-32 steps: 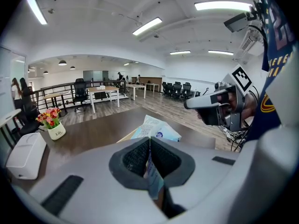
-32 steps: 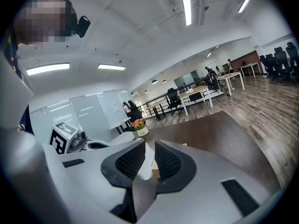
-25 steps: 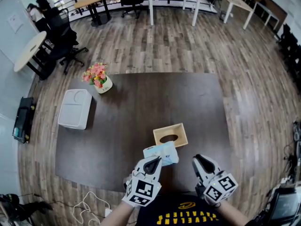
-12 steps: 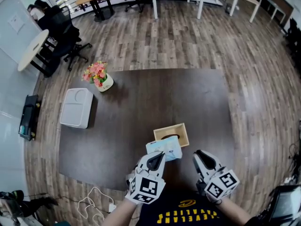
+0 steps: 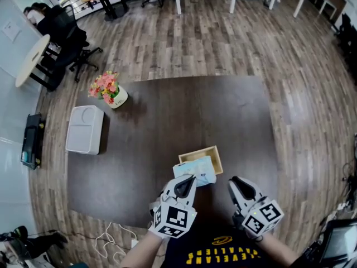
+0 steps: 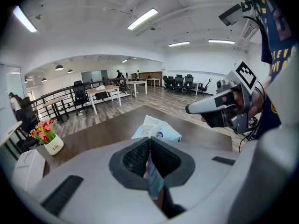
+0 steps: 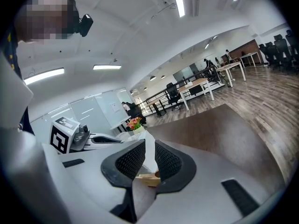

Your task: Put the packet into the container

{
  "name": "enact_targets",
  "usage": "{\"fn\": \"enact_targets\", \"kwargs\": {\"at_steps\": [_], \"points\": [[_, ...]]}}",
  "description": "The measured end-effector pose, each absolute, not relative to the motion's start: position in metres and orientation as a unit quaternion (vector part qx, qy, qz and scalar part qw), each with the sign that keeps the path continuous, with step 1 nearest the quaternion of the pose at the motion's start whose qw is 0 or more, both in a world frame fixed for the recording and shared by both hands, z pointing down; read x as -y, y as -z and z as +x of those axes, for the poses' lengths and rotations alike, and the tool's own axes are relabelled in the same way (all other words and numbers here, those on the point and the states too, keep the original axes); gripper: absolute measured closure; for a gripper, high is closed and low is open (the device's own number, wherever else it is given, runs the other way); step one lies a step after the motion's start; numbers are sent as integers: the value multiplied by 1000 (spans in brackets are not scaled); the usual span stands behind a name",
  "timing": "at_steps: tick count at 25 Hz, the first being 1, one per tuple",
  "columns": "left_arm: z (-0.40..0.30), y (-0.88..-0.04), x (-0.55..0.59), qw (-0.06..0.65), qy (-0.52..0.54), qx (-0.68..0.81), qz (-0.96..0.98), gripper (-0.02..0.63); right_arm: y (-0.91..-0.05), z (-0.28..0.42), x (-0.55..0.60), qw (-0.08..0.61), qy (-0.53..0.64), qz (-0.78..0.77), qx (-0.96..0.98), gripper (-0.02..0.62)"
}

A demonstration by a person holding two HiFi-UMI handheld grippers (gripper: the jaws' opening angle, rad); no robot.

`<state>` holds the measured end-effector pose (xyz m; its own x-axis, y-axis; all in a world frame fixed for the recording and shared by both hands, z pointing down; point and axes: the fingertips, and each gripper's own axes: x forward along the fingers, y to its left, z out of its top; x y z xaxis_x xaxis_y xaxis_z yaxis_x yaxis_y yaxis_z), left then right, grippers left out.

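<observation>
In the head view, a dark brown table (image 5: pixel 139 149) carries a small wooden container (image 5: pixel 215 155) near its front edge. The left hand-held gripper (image 5: pixel 187 179) holds a pale blue packet (image 5: pixel 194 170) whose far end overlaps the container's near left corner. Whether the packet touches the rim cannot be told from this angle. The right hand-held gripper (image 5: pixel 234 181) is just beside the container's near right side, apart from the packet. Well to the left stand a flower pot (image 5: pixel 107 89) with pink blooms and a white box (image 5: pixel 84 129).

In the left gripper view, the jaws are pressed together on the near edge of the packet (image 6: pixel 156 127), which sticks out forward over the table and also hangs down a little behind the pads. The right hand-held gripper (image 6: pixel 219 107) shows to the right, at about the same level.

In the right gripper view, the jaws stand slightly apart with nothing pinched between them. Through the gap show the light wood of the container (image 7: pixel 148 177) and a white strip of the packet (image 7: pixel 149 154) beyond it. The left hand-held gripper (image 7: pixel 100 139) lies just to the left.
</observation>
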<state>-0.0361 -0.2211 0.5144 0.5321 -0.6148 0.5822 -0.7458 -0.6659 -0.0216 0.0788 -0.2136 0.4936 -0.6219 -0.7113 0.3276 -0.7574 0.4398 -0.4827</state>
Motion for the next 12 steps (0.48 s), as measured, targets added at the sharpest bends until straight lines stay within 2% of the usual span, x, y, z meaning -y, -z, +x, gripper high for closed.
{"fn": "enact_targets", "kwargs": {"at_steps": [12], "points": [[-18, -541, 239, 109, -301, 380, 868, 601, -504, 83, 221, 38, -320, 441, 838, 525]]}}
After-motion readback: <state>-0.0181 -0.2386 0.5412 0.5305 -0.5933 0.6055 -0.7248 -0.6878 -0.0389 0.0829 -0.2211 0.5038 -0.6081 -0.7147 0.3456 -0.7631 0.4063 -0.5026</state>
